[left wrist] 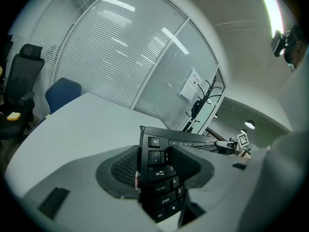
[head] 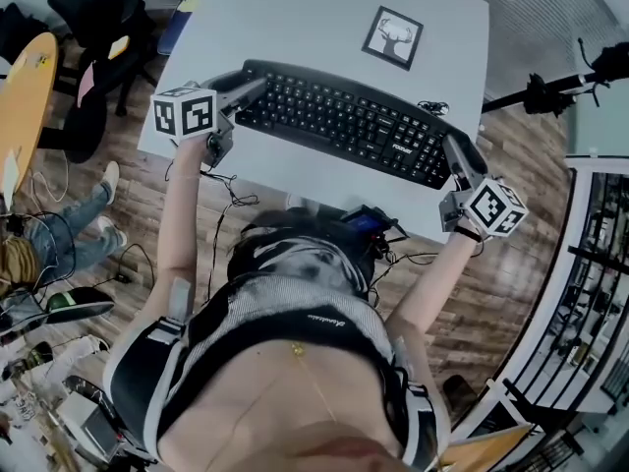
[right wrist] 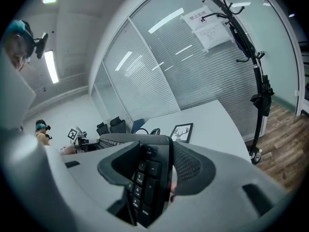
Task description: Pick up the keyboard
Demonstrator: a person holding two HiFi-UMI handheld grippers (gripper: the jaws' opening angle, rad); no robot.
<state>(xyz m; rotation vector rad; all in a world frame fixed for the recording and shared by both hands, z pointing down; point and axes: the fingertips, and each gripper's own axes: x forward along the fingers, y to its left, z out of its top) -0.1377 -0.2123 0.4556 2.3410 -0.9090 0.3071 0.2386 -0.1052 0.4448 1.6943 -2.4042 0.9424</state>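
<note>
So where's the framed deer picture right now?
Head view: the framed picture lies on the white table beyond the keyboard, toward the keyboard's right end, not touching it.

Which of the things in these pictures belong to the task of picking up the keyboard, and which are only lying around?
For the job: keyboard, left claw, right claw (each closed on one keyboard end).
Just lying about: framed deer picture, blue chair, coat stand.

Black-and-white top (head: 246, 308), grey hand-held grippers (head: 257, 87)
</note>
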